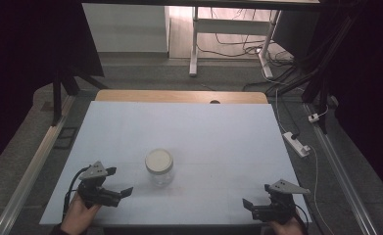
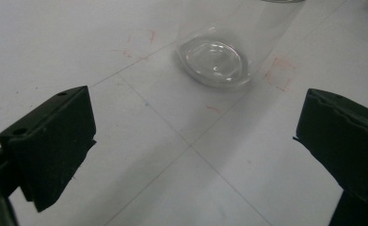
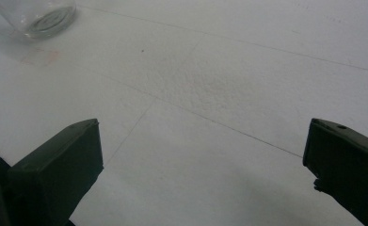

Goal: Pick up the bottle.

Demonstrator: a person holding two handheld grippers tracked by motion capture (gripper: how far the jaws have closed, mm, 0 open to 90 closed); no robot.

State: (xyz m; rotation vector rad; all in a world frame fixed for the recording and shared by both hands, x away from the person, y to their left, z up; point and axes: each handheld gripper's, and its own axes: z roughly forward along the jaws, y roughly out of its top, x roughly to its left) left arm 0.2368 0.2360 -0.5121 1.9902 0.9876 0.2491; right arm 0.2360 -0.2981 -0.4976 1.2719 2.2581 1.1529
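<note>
Glass is standing upright near the middle of the desk's near half: a clear jar (image 1: 159, 168) with a pale lid, resting on the white desk (image 1: 203, 127) sheet. In the left gripper view its round base (image 2: 214, 61) is sitting straight ahead, beyond the gap between the two black jaws, with nothing between. The left gripper (image 1: 116, 182) is hovering near the front-left corner, jaws spread wide and gripping nothing, and is pointing toward the jar, which lies just to its right and a little farther from the front edge. The right gripper (image 1: 248, 205) is waiting near the front-right corner, likewise wide open and empty, well apart from the jar. The jar's long axis is running vertical, so the left gripper, being nearer, is probably better placed to close around its side.
</note>
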